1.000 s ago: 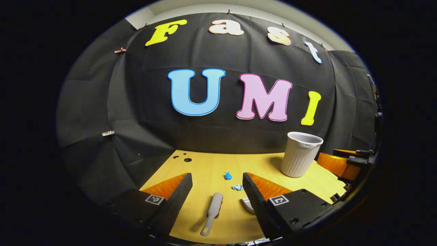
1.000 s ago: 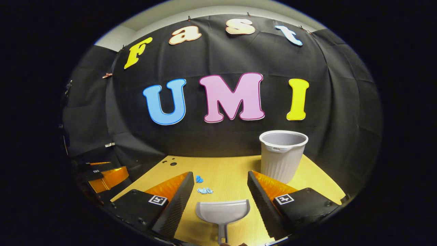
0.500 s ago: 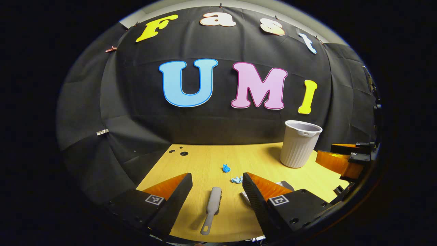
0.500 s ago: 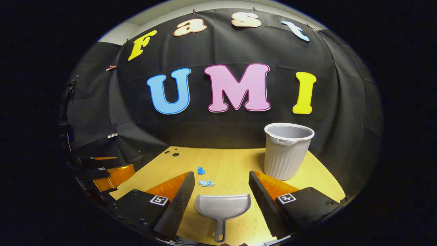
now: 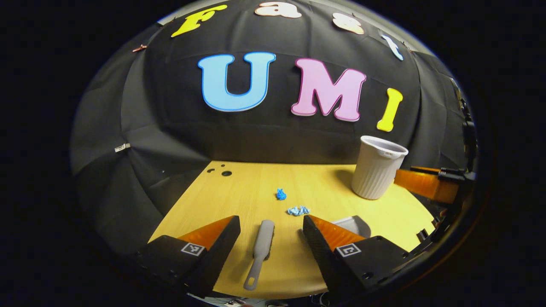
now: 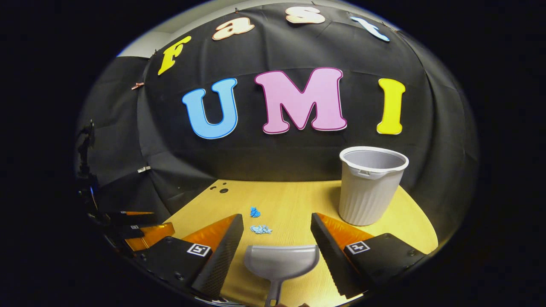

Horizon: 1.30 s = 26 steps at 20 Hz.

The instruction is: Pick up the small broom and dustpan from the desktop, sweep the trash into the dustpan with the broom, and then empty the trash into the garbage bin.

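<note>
A small grey broom (image 5: 260, 251) lies on the wooden desktop (image 5: 239, 192), between the fingers of my left gripper (image 5: 271, 226), which is open above it. A grey dustpan (image 6: 281, 263) lies with its handle toward me between the fingers of my open right gripper (image 6: 277, 222); its corner shows as the dustpan (image 5: 352, 224) in the left gripper view. Two blue scraps of trash (image 5: 280, 194) (image 5: 298, 210) lie past the broom, seen also as trash (image 6: 255, 212) (image 6: 261, 229). A white ribbed garbage bin (image 6: 370, 184) stands upright at the back right, the bin (image 5: 377, 172).
Small holes (image 5: 226, 173) mark the desktop's far left corner. The other gripper (image 5: 426, 184) sits at the right edge of the left gripper view, and the left one (image 6: 140, 232) at the left of the right gripper view. The desktop's front edge is close below both grippers.
Both views have tipped downward and moved forward slightly: the wall rose in frame and more desktop shows. Broom, dustpan and trash lie where they were. Both grippers stayed open.
</note>
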{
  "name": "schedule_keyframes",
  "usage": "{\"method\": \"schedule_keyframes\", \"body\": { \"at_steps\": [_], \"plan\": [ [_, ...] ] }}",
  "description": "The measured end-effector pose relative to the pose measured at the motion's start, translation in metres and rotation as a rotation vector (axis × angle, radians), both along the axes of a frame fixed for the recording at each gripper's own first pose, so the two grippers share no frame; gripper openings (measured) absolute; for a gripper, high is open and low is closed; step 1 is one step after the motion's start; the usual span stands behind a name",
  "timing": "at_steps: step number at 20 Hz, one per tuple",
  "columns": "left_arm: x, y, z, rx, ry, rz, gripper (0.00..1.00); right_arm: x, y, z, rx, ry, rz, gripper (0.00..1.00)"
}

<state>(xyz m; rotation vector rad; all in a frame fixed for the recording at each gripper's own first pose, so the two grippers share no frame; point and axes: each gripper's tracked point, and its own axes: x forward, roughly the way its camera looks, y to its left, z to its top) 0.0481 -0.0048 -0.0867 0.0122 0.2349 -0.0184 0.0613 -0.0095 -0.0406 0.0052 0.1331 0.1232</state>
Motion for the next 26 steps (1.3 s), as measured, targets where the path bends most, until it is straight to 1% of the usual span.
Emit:
{"method": "schedule_keyframes", "body": {
  "at_steps": [3,6,9,10,13,17,23,26],
  "plan": [
    [0.011,0.001,-0.026,-0.024,0.083,-0.005,0.96,0.008,-0.001,-0.012,0.071,0.050,0.024,0.99],
    [0.012,0.008,-0.061,-0.046,0.187,0.014,0.96,0.011,-0.008,-0.024,0.048,0.079,0.019,0.99],
    [0.016,0.017,-0.092,-0.050,0.293,0.017,0.96,0.016,-0.013,-0.030,0.055,0.094,0.006,0.99],
    [0.017,0.018,-0.102,-0.042,0.323,0.010,0.96,0.017,-0.014,-0.034,0.044,0.093,0.008,0.99],
    [0.026,0.024,-0.129,0.008,0.428,-0.015,0.96,0.022,-0.017,-0.056,0.018,0.149,0.006,0.99],
    [0.040,0.027,-0.161,0.073,0.561,-0.067,0.96,0.021,-0.013,-0.083,0.043,0.221,0.000,0.99],
    [0.046,0.034,-0.207,0.117,0.786,-0.078,0.95,0.014,-0.019,-0.114,0.087,0.316,-0.031,0.99],
    [0.054,0.032,-0.214,0.143,0.814,-0.091,0.95,0.005,-0.022,-0.127,0.102,0.356,-0.045,0.99]
  ]
}}
